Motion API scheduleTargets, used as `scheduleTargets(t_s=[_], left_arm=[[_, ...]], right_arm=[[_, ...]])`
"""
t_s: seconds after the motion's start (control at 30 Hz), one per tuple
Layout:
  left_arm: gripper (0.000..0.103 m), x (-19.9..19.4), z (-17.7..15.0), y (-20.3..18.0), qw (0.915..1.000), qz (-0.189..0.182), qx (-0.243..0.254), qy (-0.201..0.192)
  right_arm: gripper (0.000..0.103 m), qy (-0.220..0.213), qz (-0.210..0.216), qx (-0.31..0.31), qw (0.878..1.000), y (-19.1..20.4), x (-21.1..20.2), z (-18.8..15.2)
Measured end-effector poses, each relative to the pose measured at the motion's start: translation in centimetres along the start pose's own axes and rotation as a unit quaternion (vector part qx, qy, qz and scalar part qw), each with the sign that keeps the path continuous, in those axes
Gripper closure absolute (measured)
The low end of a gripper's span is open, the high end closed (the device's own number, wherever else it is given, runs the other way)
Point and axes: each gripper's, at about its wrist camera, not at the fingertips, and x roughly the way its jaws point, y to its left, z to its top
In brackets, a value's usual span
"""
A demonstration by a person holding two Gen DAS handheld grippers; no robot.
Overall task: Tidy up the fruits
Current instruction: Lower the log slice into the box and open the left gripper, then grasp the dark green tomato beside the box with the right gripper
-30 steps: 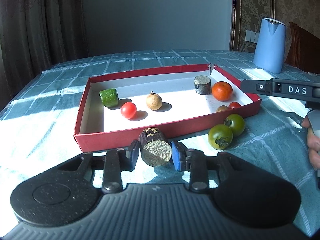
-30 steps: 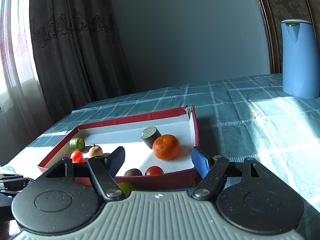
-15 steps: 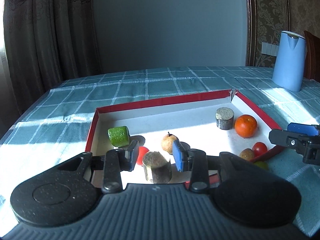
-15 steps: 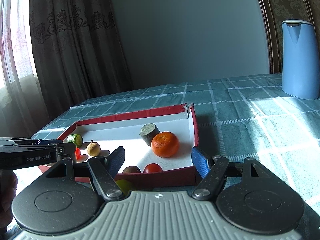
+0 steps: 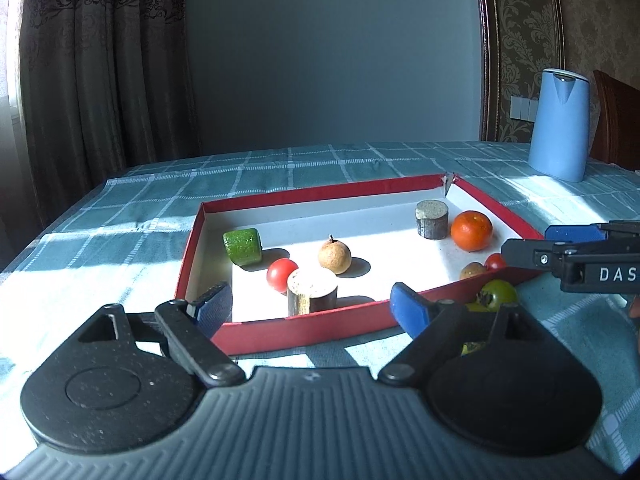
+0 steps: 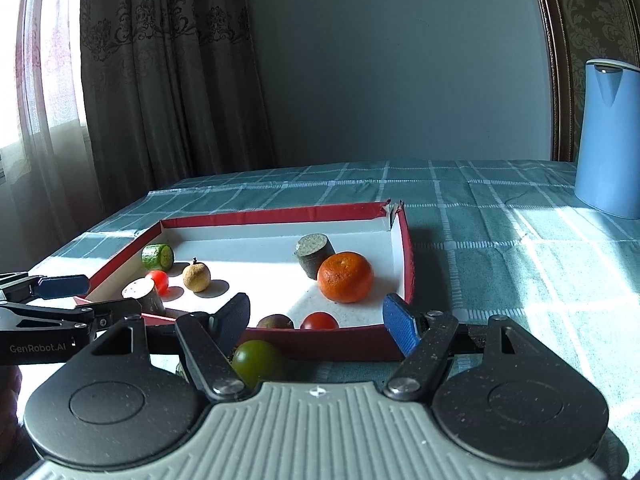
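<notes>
A red tray (image 5: pixel 304 332) with a white floor holds a green cucumber piece (image 5: pixel 242 246), a red tomato (image 5: pixel 280 274), a tan round fruit (image 5: pixel 334 256), an orange (image 5: pixel 471 230) and two dark cut cylinders. The near cylinder (image 5: pixel 312 294) stands upright just inside the front wall. My left gripper (image 5: pixel 311 306) is opening around it, its blue pads well clear of its sides. My right gripper (image 6: pixel 318 320) hangs open at the tray's front right corner with nothing gripped. A green tomato (image 6: pixel 256 362) lies on the cloth under its left finger (image 6: pixel 234 316).
A blue kettle (image 5: pixel 558 124) stands at the far right of the checked tablecloth. A second green tomato lies partly hidden outside the tray near the first (image 5: pixel 498 292). Curtains hang behind the table at the left. The far cylinder (image 6: pixel 314 252) sits beside the orange (image 6: pixel 346 276).
The left gripper carried the cylinder from the cloth over the tray's front wall, set it down inside and spread its jaws wide. The right gripper stayed in place, open as before.
</notes>
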Motion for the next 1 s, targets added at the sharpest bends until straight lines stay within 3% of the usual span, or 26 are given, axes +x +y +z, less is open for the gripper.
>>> scheduleTargets(t_s=[0.23,0.53,0.83,0.93,1.0], left_arm=[[0.012,0.3,-0.7,-2.0,0.9983,0.003,0.058,0.009],[0.001,0.9,-1.0,-2.4,0.9972,0.010,0.071,0.024],[0.000,1.0,-1.0,-2.4,0.9967,0.009,0.076,0.027],[0.000,0.9,-1.1,-2.5,0.9965,0.009,0.079,0.026],[0.000,0.8,-1.1,-2.5,0.9967,0.009,0.079,0.021]], right_arm=[[0.030,0.015,0.013,-0.019,1.000,0.8,-1.2,-1.4],[0.032,0.053,0.033,-0.022,0.998,1.5,-0.7,-1.9],[0.049,0.094,0.021,-0.021,0.995,2.4,1.9,-1.5],[0.070,0.096,0.021,-0.046,0.994,3.4,2.1,-1.7],[0.070,0.092,0.019,-0.052,0.994,3.6,2.0,-1.8]])
